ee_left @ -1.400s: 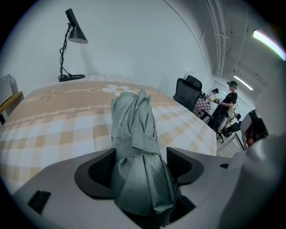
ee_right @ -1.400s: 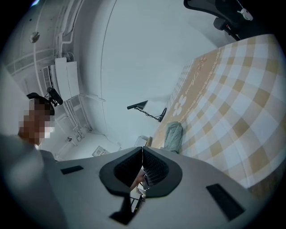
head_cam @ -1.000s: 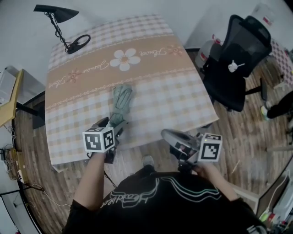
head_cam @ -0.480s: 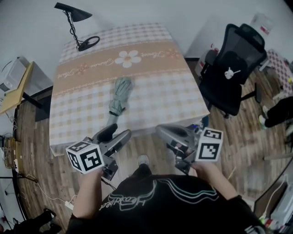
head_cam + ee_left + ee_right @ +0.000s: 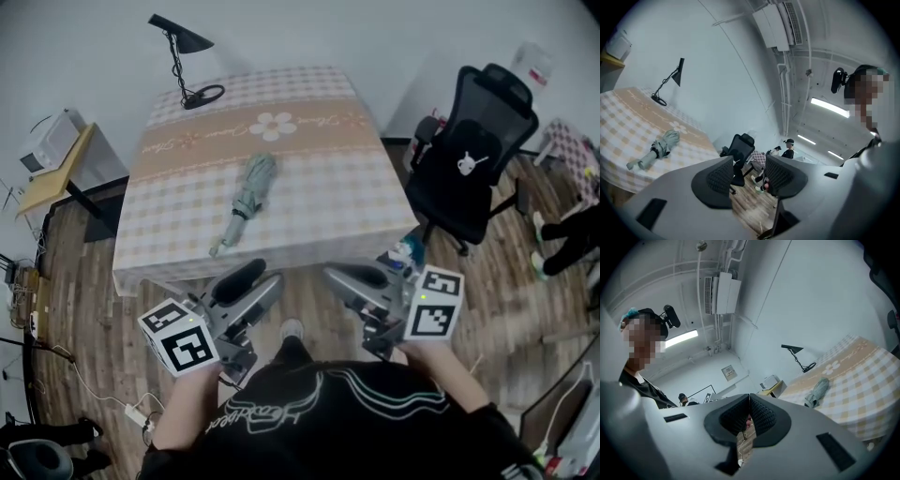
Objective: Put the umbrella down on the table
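A folded grey-green fabric umbrella (image 5: 246,202) lies flat on the rectangular table (image 5: 328,187). The table is covered with a beige-and-white checked cloth printed with a white flower. In the head view the umbrella sits left of the table's centre. Its thick bundled end points to the upper right and its thin handle end to the lower left, near the table's near edge. Neither gripper touches it; both hang well apart from it over the wooden plank floor (image 5: 75,281), in the lower half of the frame.

The left gripper (image 5: 265,274) is at lower left with its square-marker cube (image 5: 178,337) below it. In the left gripper view the left gripper (image 5: 749,173) has its dark ribbed pads parted. They have just been closing, and there is only floor between them. The umbrella (image 5: 658,149) appears at that view's left on the table (image 5: 628,122).

The right gripper (image 5: 333,275) is at lower right. In the right gripper view the right gripper (image 5: 749,416) has its pads clenched together at the tips and grasps nothing. The umbrella (image 5: 816,392) is at right of centre there, on the table (image 5: 862,380).

A black angled desk lamp (image 5: 187,56) stands on the table's far left corner. A black mesh office chair (image 5: 469,159) stands to the table's right.
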A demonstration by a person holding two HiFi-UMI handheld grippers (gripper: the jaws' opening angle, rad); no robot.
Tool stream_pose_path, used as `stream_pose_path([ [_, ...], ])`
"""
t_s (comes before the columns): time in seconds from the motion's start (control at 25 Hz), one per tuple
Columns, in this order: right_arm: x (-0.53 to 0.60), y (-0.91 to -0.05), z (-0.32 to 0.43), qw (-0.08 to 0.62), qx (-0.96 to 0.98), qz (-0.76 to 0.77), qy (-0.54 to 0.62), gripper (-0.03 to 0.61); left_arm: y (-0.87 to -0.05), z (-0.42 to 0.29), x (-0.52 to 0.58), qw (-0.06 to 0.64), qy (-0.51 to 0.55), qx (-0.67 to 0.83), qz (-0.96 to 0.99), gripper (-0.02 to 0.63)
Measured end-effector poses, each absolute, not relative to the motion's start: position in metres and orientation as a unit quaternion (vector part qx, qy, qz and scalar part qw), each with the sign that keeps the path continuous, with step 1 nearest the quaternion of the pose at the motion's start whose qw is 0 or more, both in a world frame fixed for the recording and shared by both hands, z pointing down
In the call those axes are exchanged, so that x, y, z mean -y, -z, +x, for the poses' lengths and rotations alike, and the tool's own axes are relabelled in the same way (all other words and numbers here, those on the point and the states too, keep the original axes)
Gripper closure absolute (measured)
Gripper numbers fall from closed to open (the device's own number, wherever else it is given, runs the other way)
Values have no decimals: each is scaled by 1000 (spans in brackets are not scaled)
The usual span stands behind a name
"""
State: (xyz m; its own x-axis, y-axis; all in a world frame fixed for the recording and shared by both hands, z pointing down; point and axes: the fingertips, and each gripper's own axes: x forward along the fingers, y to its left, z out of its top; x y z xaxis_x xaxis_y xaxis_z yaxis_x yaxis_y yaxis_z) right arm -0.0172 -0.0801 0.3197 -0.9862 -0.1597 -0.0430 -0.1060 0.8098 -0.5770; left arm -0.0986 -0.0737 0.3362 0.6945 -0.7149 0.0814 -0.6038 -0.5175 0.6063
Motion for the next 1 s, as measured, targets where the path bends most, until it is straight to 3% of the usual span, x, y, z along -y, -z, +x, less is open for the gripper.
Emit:
stream_pose_path([
  [0.2, 47, -305, -4, 59, -958, -58, 273, 565, -316, -95, 49, 278, 111, 406, 863, 563],
  [0.28, 36, -304, 5, 62, -962, -61, 257, 565, -312, -88, 39, 263, 109, 409, 867, 608],
  [1.0, -11, -291, 28, 87, -963, -23, 254, 566, -297, -42, -6, 211, 79, 387, 894, 617],
])
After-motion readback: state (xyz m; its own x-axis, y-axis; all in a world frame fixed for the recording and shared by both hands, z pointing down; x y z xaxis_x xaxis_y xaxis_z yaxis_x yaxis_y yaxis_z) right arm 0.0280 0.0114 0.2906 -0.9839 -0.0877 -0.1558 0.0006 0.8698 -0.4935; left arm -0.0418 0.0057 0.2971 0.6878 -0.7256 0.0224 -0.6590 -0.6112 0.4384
